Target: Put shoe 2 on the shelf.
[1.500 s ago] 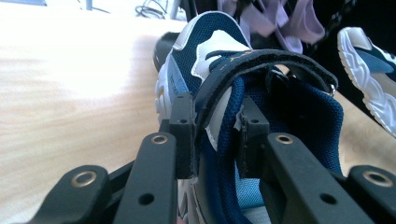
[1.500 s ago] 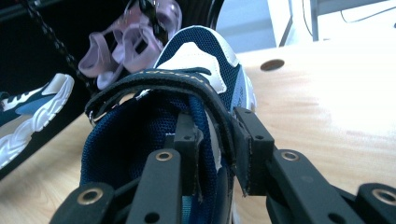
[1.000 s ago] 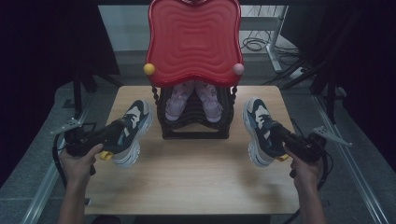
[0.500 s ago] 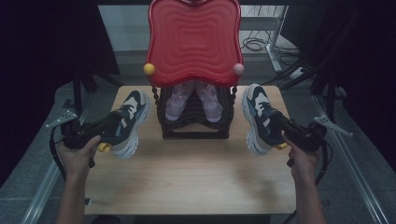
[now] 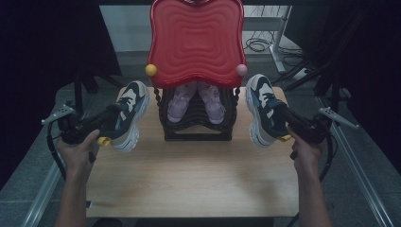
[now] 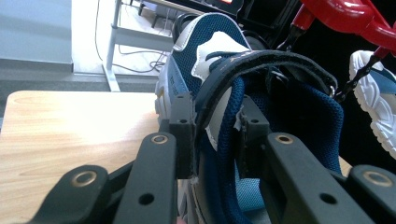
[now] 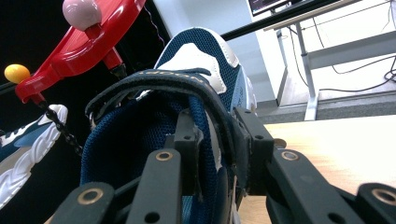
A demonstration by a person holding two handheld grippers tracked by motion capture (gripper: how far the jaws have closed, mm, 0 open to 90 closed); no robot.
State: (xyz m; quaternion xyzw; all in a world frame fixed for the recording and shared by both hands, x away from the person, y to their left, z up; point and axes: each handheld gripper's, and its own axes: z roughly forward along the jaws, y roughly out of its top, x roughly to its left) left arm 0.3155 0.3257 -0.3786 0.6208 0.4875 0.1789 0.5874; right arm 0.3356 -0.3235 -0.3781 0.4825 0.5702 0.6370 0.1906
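Each blue sneaker is pinched at its collar: the left sneaker (image 5: 128,113) by the jaws of the left gripper (image 5: 101,124), the right sneaker (image 5: 263,109) by those of the right gripper (image 5: 287,122). Compared with a second ago, both shoes have been lifted off the counter (image 5: 189,175) and carried forward, beside the black rack (image 5: 196,124) under the red tray (image 5: 196,40). Placement on the rack, where a pink pair (image 5: 196,101) is already kept, is judged the likely next step.

Looks like a lab or recording studio rather than a home: small wooden desk (image 5: 189,179) ringed by black curtains (image 5: 52,52), metal rails (image 5: 364,179) along grey carpet tiles, loose cables (image 5: 257,45) on the floor (near a metal-legged workbench (image 5: 279,28) behind).
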